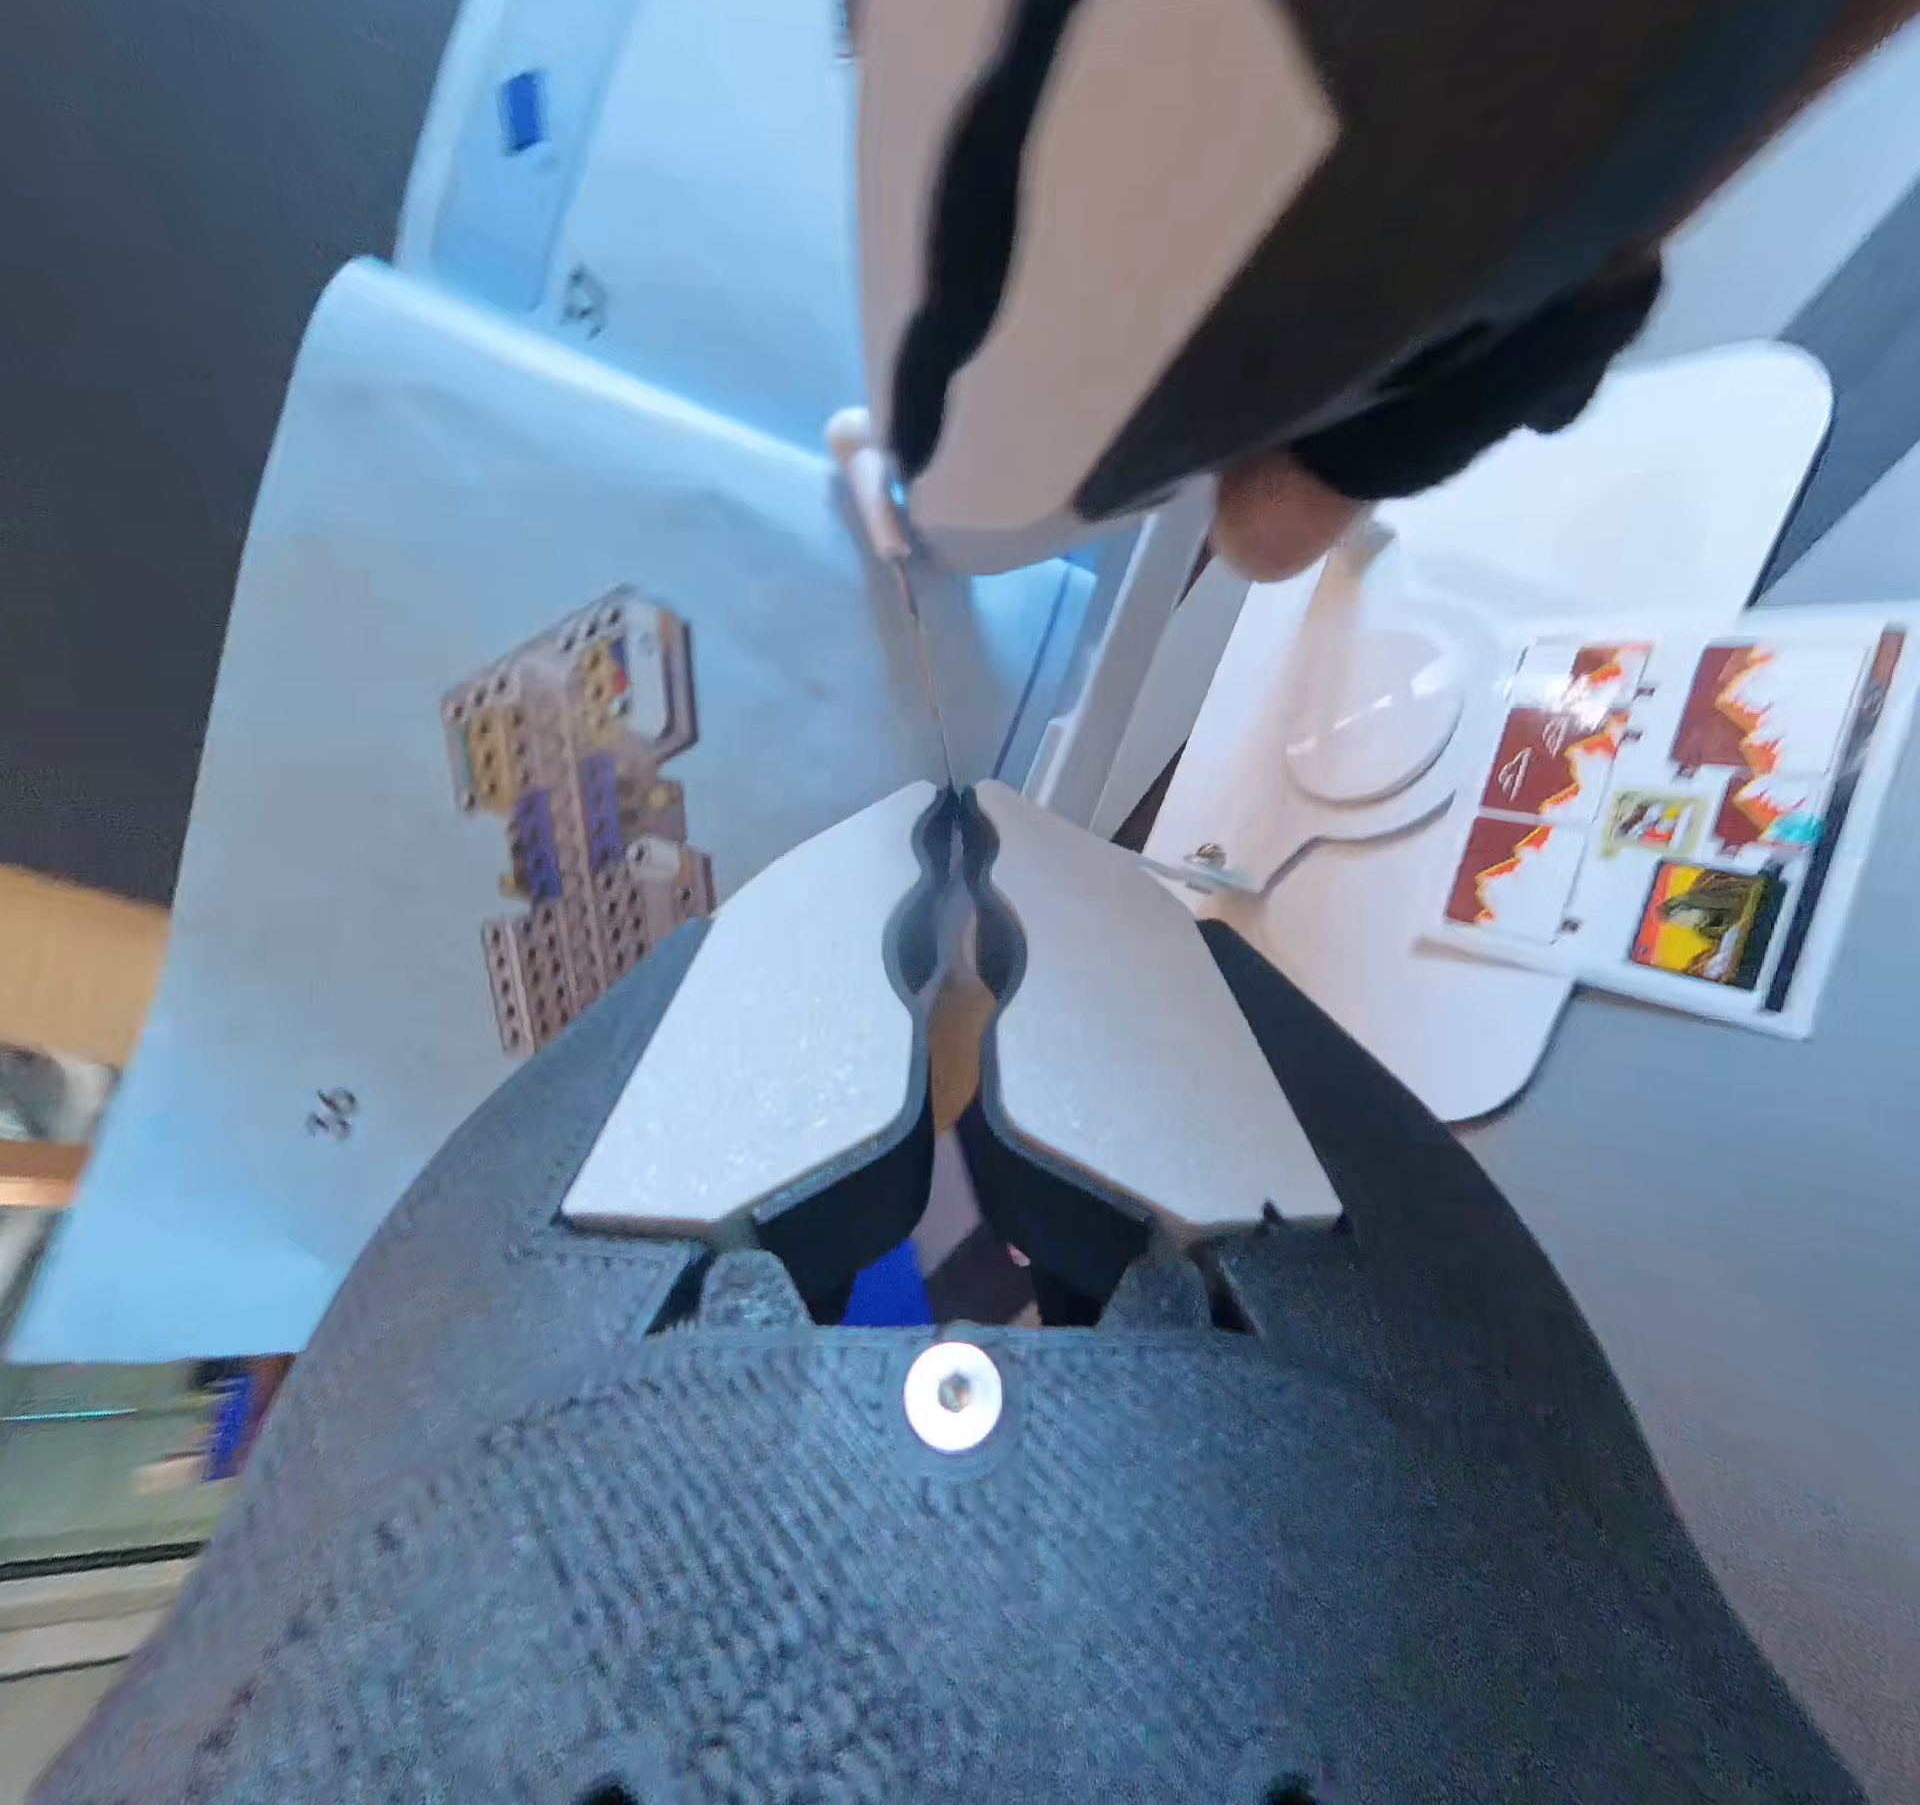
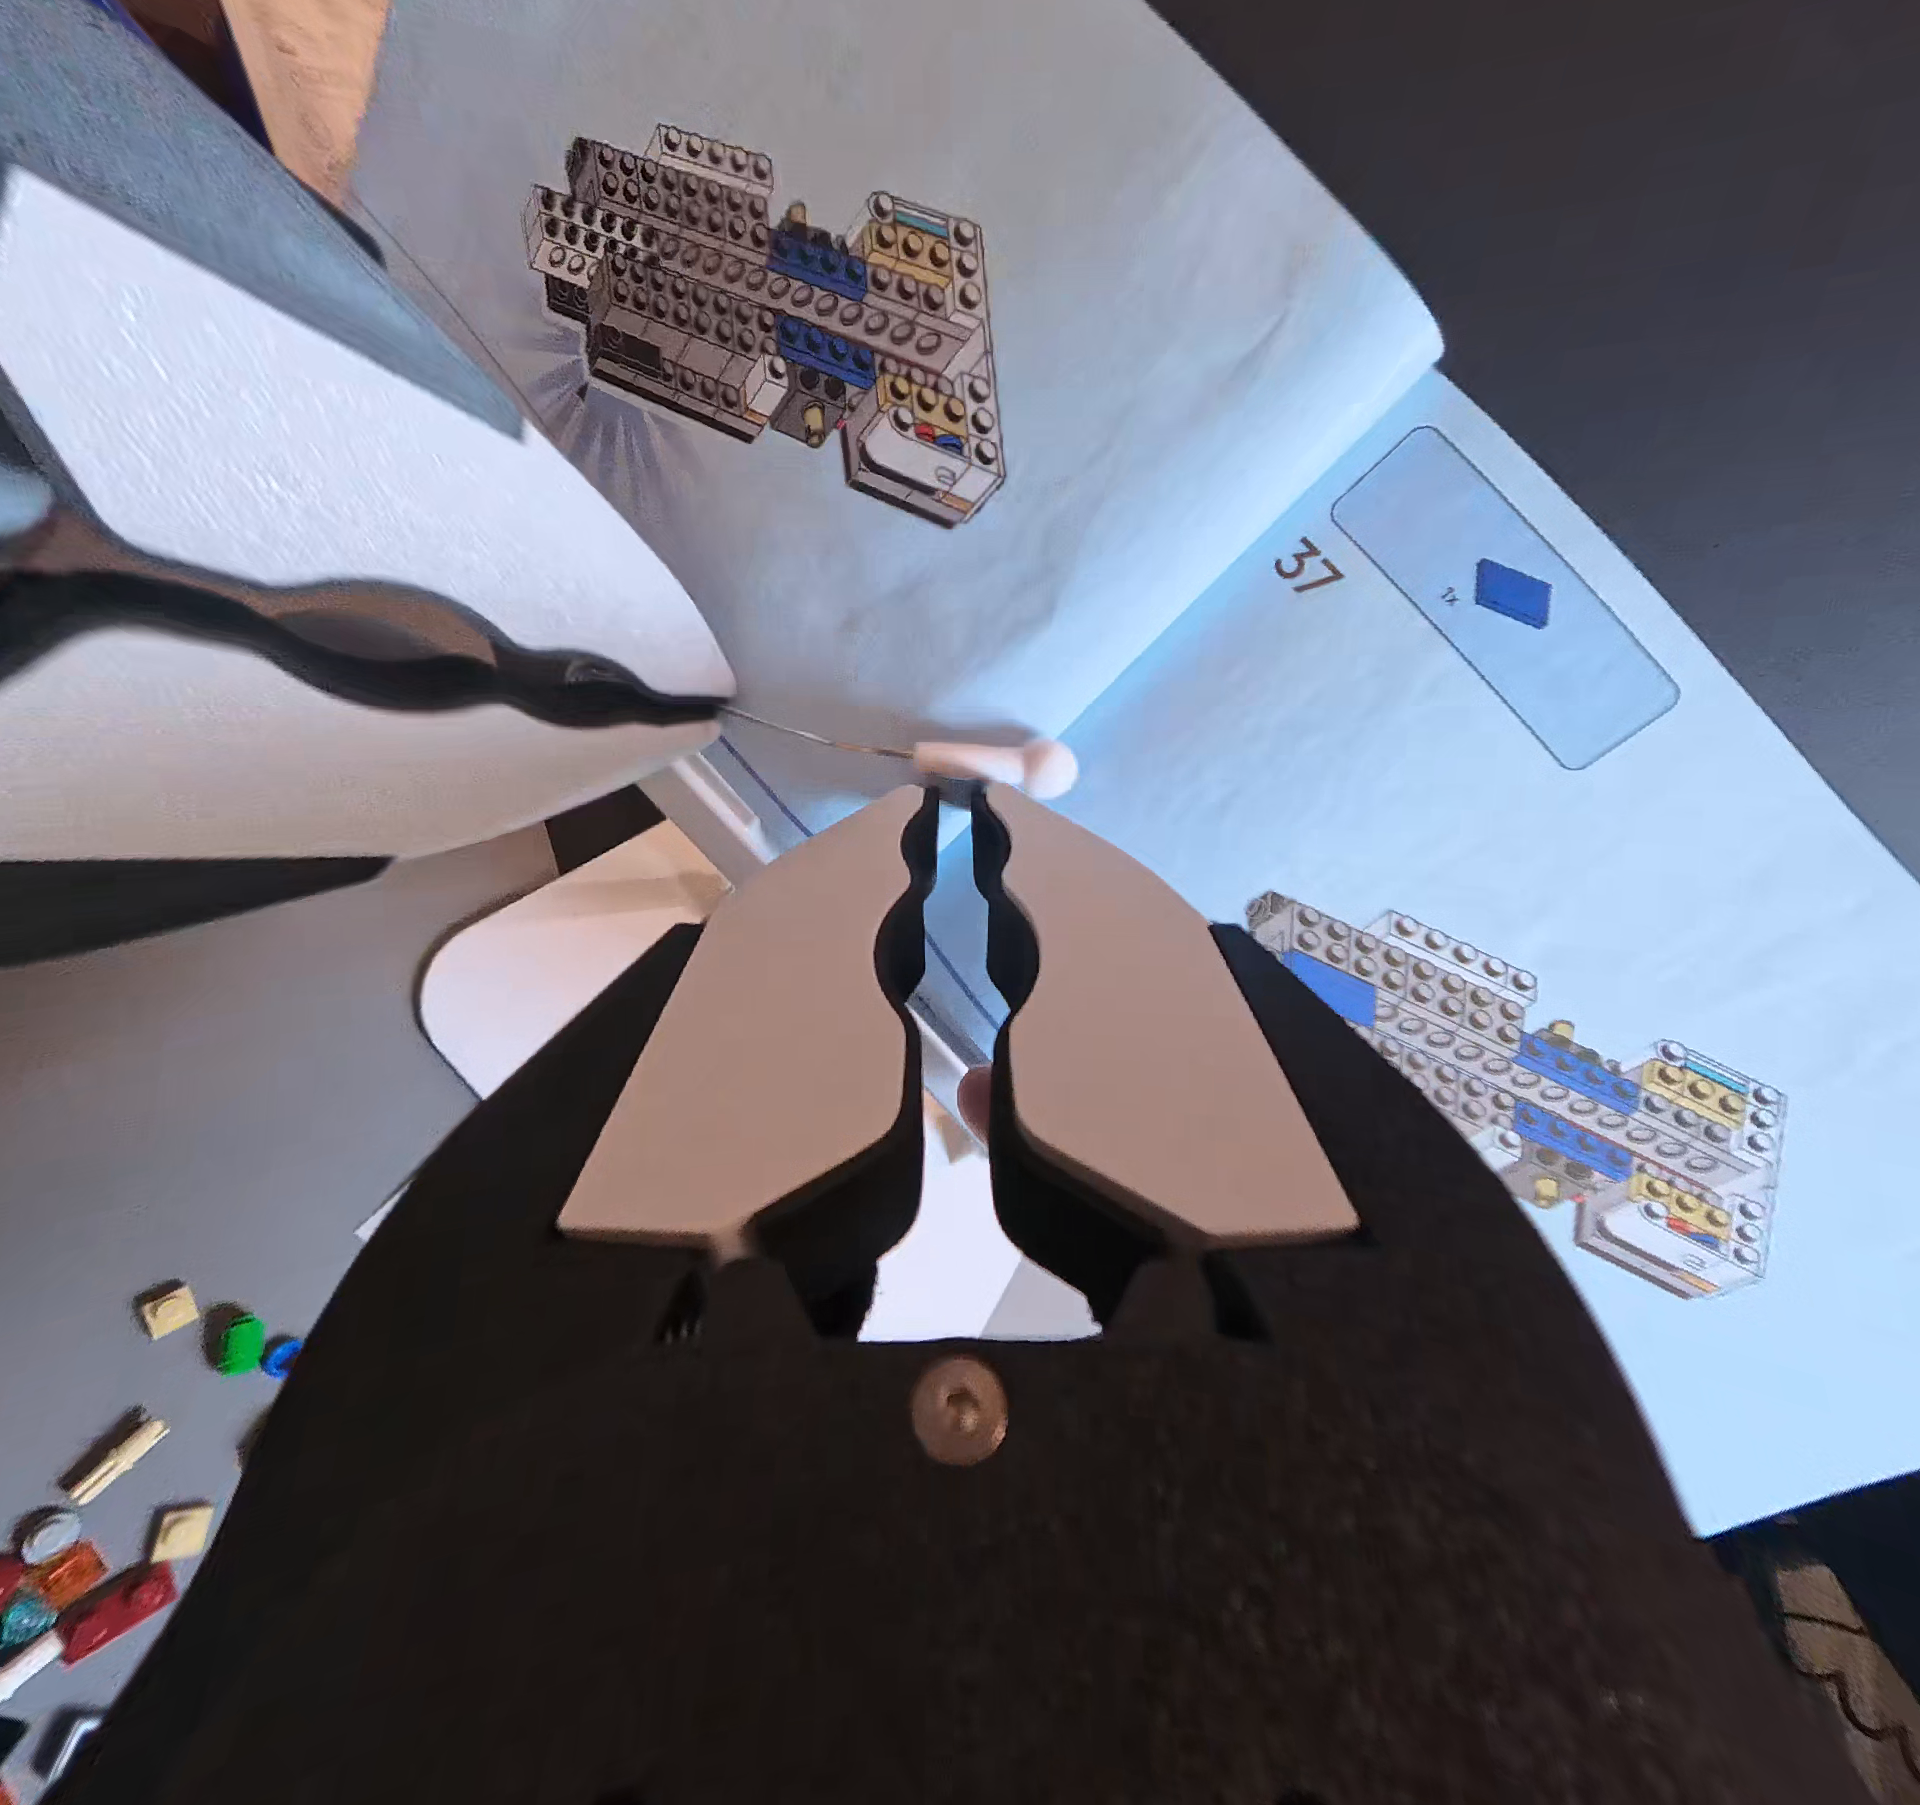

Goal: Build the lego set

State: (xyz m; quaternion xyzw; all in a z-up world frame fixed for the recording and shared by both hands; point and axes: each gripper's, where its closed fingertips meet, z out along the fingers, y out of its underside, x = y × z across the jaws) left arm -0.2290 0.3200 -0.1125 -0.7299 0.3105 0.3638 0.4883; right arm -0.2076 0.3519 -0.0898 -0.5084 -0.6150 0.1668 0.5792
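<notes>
Left wrist view: the left claw point(image 1: 954, 799) is pressed together at its tips on the edge of a page of the instruction booklet point(image 1: 499, 550), whose raised leaf bears a printed brick model and curves up to the left. The right claw point(image 1: 904, 498) enters from above, its tips at a small white clip point(image 1: 868, 482) on the same page edge; a fingertip point(image 1: 1273, 519) in a dark glove shows beside it. To the right, a white stand point(image 1: 1621, 467) rests on the grey bench point(image 1: 1704, 1340), with a sticker sheet point(image 1: 1662, 820) of red and orange panels lying partly over it. Right wrist view: the right claw point(image 2: 954, 805) stands slightly spread, its tips just below the white clip point(image 2: 997, 763), with a narrow gap visible between the pads; whether it grips the clip cannot be told. The left claw point(image 2: 717, 711) comes in from the left, closed on the thin page edge. The open booklet point(image 2: 1195, 353) fills the background. Loose lego pieces point(image 2: 104, 1589) in red, tan, green and blue lie on the bench point(image 2: 260, 1080) at lower left.
</notes>
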